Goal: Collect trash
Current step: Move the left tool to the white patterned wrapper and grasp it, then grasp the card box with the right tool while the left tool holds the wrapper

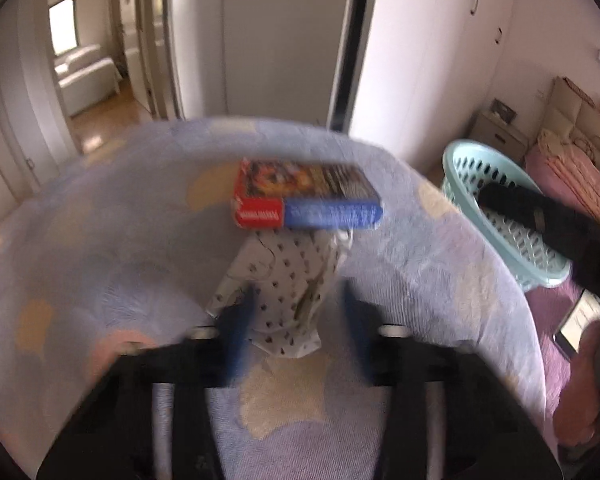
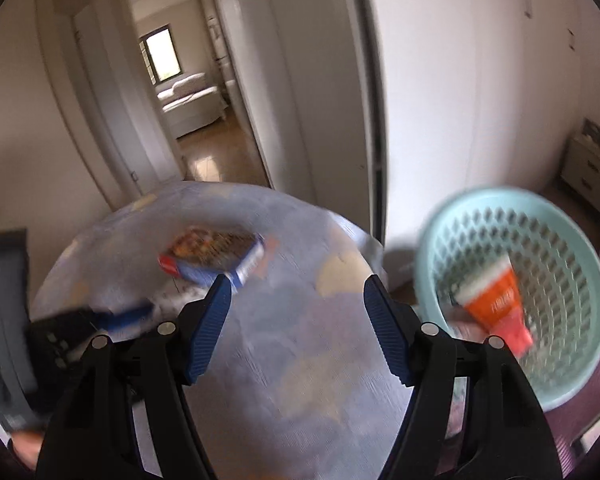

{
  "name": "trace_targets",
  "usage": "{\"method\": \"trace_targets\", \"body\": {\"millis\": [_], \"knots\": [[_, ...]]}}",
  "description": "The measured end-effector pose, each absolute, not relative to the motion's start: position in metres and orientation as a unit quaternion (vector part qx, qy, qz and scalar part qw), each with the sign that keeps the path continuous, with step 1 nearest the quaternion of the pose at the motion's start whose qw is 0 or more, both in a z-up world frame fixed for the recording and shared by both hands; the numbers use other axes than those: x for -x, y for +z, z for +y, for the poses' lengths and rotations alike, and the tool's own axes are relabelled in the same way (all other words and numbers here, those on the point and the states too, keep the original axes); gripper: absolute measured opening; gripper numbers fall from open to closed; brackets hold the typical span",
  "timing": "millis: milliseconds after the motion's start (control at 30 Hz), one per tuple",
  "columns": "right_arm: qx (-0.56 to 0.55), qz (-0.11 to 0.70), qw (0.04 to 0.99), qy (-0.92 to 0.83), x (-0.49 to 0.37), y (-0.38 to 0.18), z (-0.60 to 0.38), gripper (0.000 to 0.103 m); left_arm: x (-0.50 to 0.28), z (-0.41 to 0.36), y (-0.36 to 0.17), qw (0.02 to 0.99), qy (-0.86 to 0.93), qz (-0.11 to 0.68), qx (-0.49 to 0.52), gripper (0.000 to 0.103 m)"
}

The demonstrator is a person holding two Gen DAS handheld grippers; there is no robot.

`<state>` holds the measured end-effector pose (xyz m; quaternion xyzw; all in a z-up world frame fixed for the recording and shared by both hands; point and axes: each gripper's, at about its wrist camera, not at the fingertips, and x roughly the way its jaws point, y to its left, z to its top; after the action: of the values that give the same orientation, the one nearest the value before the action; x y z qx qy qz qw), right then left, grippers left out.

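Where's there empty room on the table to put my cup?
Bare cloth lies right of the box, toward the basket, and along the table's left side. The middle is crowded: the box, the spotted wrapper, and the left tool around the wrapper.

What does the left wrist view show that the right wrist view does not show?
Only the left wrist view: the crumpled white spotted wrapper lies clear between the left gripper's blue fingers, partly under the box. Only the right wrist view: an orange packet inside the basket, and the right gripper open and empty. Both: the red-and-blue cardboard box on the round blue-covered table, and the mint plastic basket.
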<state>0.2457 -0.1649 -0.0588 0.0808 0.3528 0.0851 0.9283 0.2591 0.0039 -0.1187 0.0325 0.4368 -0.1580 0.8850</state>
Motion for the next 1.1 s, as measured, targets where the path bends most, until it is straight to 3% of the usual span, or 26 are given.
{"method": "trace_targets", "body": {"millis": [67, 233, 500, 1100], "knots": [[-0.067, 0.357, 0.926, 0.104, -0.261, -0.056, -0.154, 0.065, -0.252, 0.009, -0.117, 0.885, -0.161, 0.435, -0.033, 0.012], [-0.074, 0.386, 0.908, 0.146, -0.309, -0.067, -0.122, 0.065, -0.229, 0.036, -0.111, 0.881, -0.170, 0.441, -0.002, 0.008], [-0.045, 0.413, 0.899, 0.141, -0.343, -0.093, -0.085, 0.065, -0.213, 0.092, -0.111, 0.916, -0.072, 0.394, 0.024, 0.008], [-0.049, 0.420, 0.880, 0.218, -0.272, -0.096, -0.085, 0.072, -0.223, 0.106, -0.113, 0.923, -0.021, 0.382, 0.037, 0.008]]}}
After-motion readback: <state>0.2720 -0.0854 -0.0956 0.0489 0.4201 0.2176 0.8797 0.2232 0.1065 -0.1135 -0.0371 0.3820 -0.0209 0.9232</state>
